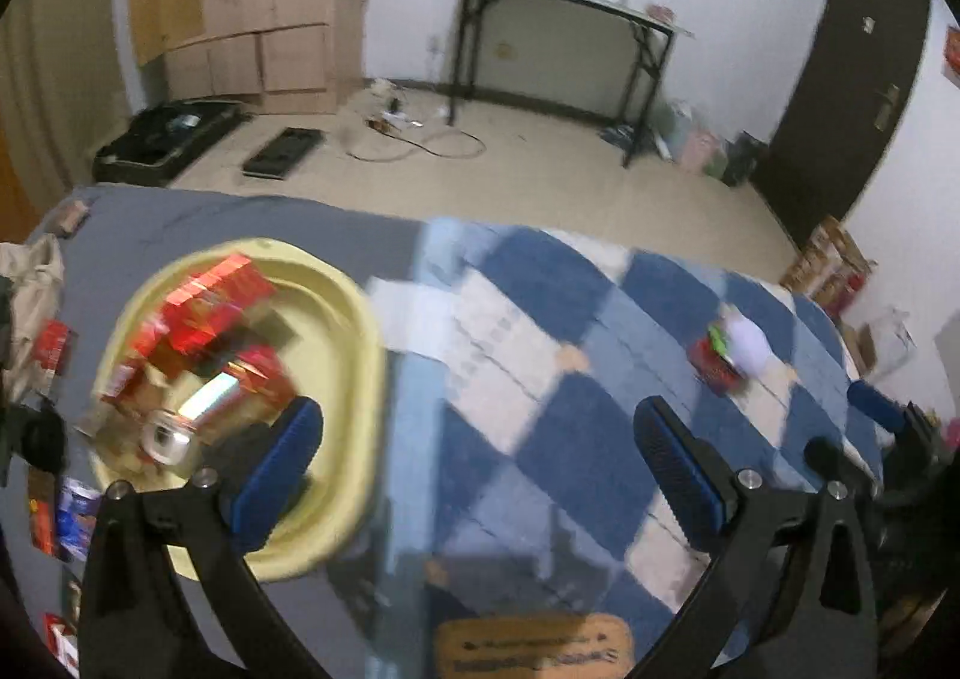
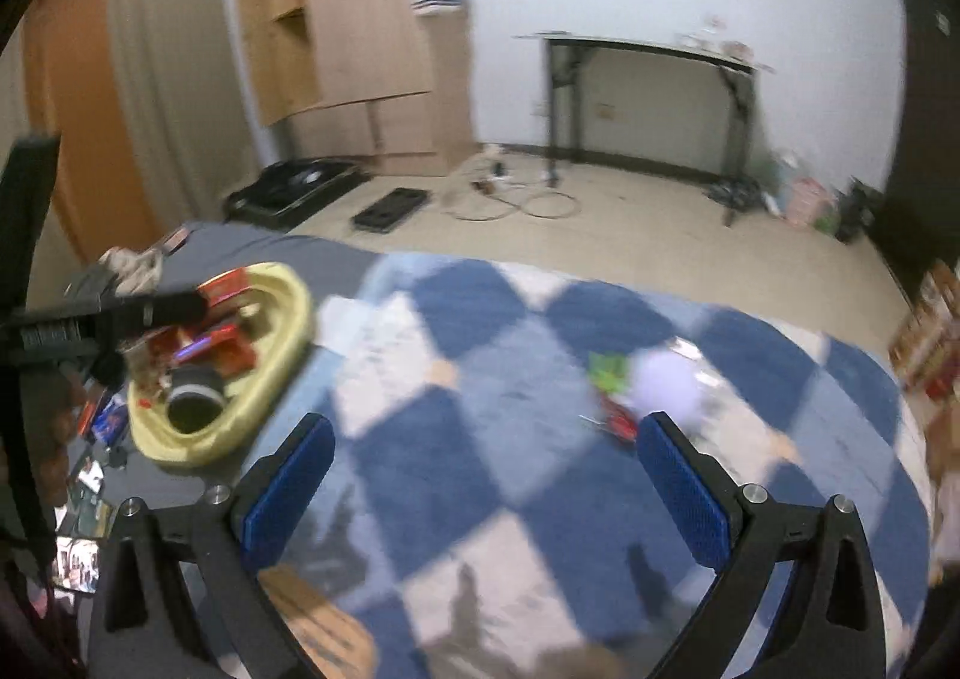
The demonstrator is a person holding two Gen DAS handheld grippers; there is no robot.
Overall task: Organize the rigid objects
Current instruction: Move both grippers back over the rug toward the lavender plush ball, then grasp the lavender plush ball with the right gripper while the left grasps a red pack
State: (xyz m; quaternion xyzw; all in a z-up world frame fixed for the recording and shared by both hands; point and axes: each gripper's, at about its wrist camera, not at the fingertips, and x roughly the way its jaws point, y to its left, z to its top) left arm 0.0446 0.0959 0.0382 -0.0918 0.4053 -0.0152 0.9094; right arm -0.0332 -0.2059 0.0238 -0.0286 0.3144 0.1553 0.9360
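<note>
A yellow basin point(image 1: 354, 355) sits on the bed at the left and holds red boxes point(image 1: 216, 301) and a silver can point(image 1: 165, 439). My left gripper point(image 1: 480, 469) hangs open over the blue-and-white checked blanket point(image 1: 540, 379), its left pad over the basin's rim, with nothing between the pads. My right gripper point(image 2: 486, 493) is wide open above the same blanket point(image 2: 480, 439), also empty. A red packet point(image 2: 621, 421), a green item point(image 2: 606, 370) and a pale lilac round thing point(image 2: 666, 382) lie together on the blanket ahead of its right pad. The basin point(image 2: 282, 313) lies far left.
A cardboard box point(image 1: 534, 649) lies at the bed's near edge. Small packets point(image 1: 66, 511) are scattered left of the basin on the grey sheet. Beyond the bed are bare floor, a black suitcase point(image 1: 162, 138), a wooden wardrobe point(image 1: 264, 6), a black table point(image 1: 570, 48) and a dark door point(image 1: 852, 78).
</note>
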